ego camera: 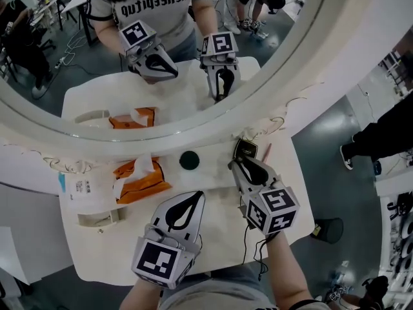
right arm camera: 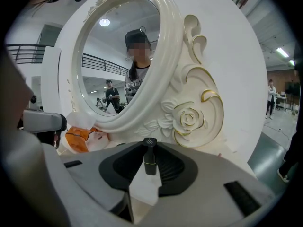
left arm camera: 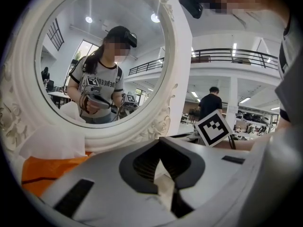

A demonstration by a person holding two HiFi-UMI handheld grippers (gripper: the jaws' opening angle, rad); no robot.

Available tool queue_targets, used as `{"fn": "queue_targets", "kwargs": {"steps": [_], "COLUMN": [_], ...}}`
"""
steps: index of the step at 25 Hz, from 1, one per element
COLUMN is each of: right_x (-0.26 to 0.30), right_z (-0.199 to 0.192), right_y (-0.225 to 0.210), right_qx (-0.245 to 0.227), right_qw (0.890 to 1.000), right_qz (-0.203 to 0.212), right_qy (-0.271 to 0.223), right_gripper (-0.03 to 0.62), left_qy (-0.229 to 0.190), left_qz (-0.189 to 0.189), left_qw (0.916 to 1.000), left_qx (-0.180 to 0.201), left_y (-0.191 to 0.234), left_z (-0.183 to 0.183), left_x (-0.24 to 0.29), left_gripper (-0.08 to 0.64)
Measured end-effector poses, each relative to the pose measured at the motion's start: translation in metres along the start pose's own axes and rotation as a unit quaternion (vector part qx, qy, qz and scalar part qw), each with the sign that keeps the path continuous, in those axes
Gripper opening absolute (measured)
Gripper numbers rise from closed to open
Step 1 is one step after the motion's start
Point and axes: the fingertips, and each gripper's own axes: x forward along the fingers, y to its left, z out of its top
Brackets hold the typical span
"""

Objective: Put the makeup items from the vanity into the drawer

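Note:
A black lipstick tube (right arm camera: 150, 156) stands upright on the white vanity top (ego camera: 213, 237), close to the mirror's frame. My right gripper (right arm camera: 142, 174) is open around it; the tube is between the jaws, with room on both sides. In the head view the same tube (ego camera: 245, 150) shows just beyond the right gripper (ego camera: 244, 163). A pink pencil (ego camera: 266, 151) lies beside it, and a dark round compact (ego camera: 189, 160) sits to its left. My left gripper (ego camera: 187, 205) hovers low over the table's near left, shut and holding nothing. No drawer is clearly visible.
An orange tissue pack (ego camera: 139, 179) and a white packet (ego camera: 80, 189) lie at the left, with a small white curved holder (ego camera: 97, 218) near the front. The big oval mirror (ego camera: 193, 57) with its carved frame (right arm camera: 189, 119) rises directly behind the items.

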Motion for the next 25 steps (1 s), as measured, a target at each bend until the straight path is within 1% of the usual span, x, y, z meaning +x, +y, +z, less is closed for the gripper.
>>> {"fn": "queue_targets", "kwargs": {"steps": [3, 6, 8, 10, 13, 25], "right_x": [-0.008, -0.016, -0.023, -0.030, -0.042, -0.081], "right_z": [0.003, 0.003, 0.002, 0.001, -0.002, -0.016], "right_y": [-0.003, -0.009, -0.014, -0.019, -0.028, -0.057], "right_qx": [0.003, 0.005, 0.008, 0.012, 0.019, 0.044], "right_qw": [1.000, 1.000, 1.000, 0.999, 0.999, 0.995], "right_qz": [-0.005, -0.014, -0.022, -0.030, -0.043, -0.091], "right_qy": [-0.007, -0.011, -0.014, -0.016, -0.018, -0.026], "right_gripper": [0.109, 0.109, 0.109, 0.109, 0.109, 0.109], "left_qy": [0.001, 0.013, 0.014, 0.011, -0.009, -0.002], "left_qz": [-0.008, -0.021, -0.030, -0.039, -0.053, -0.105], "left_qw": [0.9999, 0.9997, 0.9994, 0.9992, 0.9982, 0.9935], "left_qx": [0.006, -0.001, 0.001, 0.008, 0.028, 0.044], "left_y": [-0.005, -0.015, -0.021, -0.027, -0.034, -0.072], "left_z": [-0.001, -0.001, -0.001, 0.000, 0.003, 0.001], "left_x": [0.002, 0.005, 0.007, 0.010, 0.016, 0.030], "left_gripper": [0.040, 0.040, 0.040, 0.040, 0.040, 0.040]}}
